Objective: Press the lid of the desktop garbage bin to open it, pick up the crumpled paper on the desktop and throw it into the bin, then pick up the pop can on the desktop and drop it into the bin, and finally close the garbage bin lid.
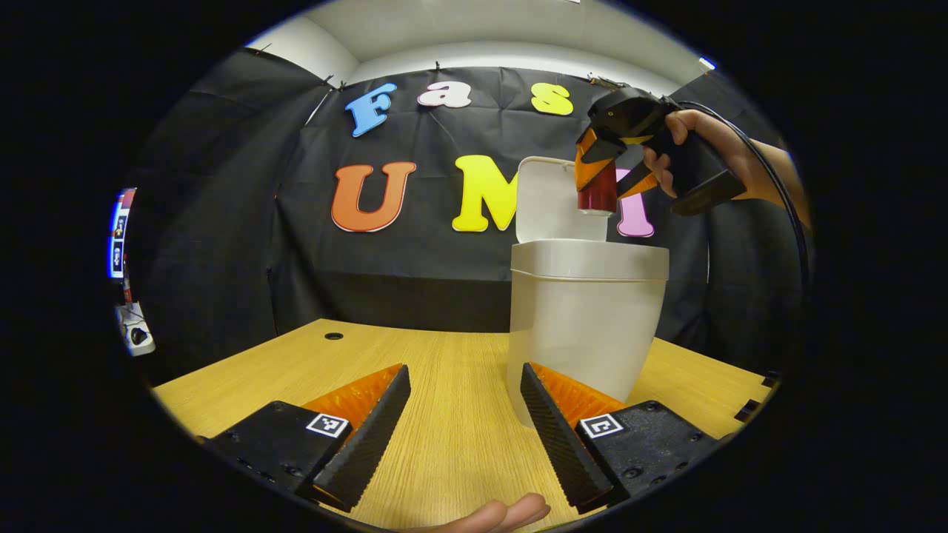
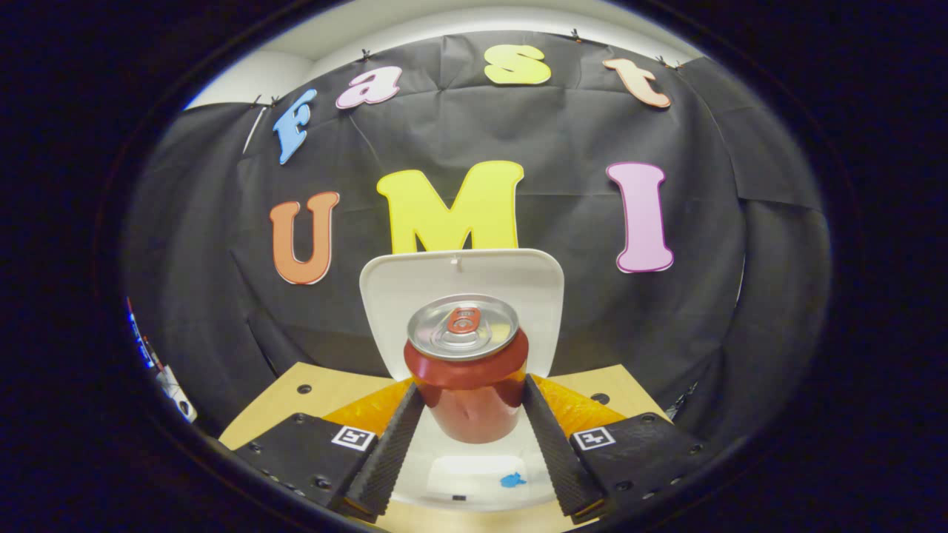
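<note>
Right gripper [image 2: 468, 422] clenching pop can [image 2: 466, 377]; we are hanging it over open bin [image 1: 585, 318], lid [image 2: 459, 289] upright, so drop lands inside. Left gripper [image 1: 463, 422] resting spread, empty, near bin.

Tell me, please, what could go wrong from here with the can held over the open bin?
The pop can, clamped in the right gripper, hangs over the garbage bin near its upright lid; falling, it might clip the lid or rim and bounce onto the desk. The left gripper, open, rests beside the bin's base; a nudge could shift it.
</note>
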Demonstrator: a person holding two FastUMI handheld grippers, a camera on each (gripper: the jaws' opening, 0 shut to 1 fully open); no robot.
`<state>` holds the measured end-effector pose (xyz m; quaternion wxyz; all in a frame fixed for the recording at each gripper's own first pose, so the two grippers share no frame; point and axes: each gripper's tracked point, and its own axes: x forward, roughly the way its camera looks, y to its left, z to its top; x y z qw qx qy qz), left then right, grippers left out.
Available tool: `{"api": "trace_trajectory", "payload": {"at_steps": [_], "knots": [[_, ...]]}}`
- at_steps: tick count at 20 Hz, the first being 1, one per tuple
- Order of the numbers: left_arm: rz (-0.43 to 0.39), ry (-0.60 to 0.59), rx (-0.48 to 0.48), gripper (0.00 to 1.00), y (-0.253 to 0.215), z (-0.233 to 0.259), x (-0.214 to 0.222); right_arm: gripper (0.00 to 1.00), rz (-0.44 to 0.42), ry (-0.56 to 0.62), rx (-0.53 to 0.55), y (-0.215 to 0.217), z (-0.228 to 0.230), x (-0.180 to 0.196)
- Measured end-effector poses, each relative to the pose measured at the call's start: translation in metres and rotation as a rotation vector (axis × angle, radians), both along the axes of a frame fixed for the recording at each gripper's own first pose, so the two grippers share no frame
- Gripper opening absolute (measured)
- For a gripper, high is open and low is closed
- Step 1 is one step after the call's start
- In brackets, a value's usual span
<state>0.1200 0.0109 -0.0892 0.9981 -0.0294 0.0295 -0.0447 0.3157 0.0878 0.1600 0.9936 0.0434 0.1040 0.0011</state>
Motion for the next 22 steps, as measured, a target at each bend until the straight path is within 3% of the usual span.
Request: {"api": "trace_trajectory", "payload": {"at_steps": [6,15,19,22], "knots": [[-0.012,0.005,-0.004,0.97,0.005,-0.001,-0.001,0.81,-0.006,0.009,-0.044,0.017,-0.006,0.006],[-0.013,0.039,-0.015,0.98,0.017,-0.013,0.005,0.82,-0.052,0.042,0.009,0.003,-0.022,0.025],[-0.014,0.044,-0.001,0.98,0.017,-0.014,0.005,0.81,-0.061,-0.02,-0.013,-0.005,0.0,0.023],[-0.005,0.038,0.021,0.98,0.024,-0.013,0.005,0.93,-0.029,-0.095,-0.002,-0.002,0.031,0.016]]}}
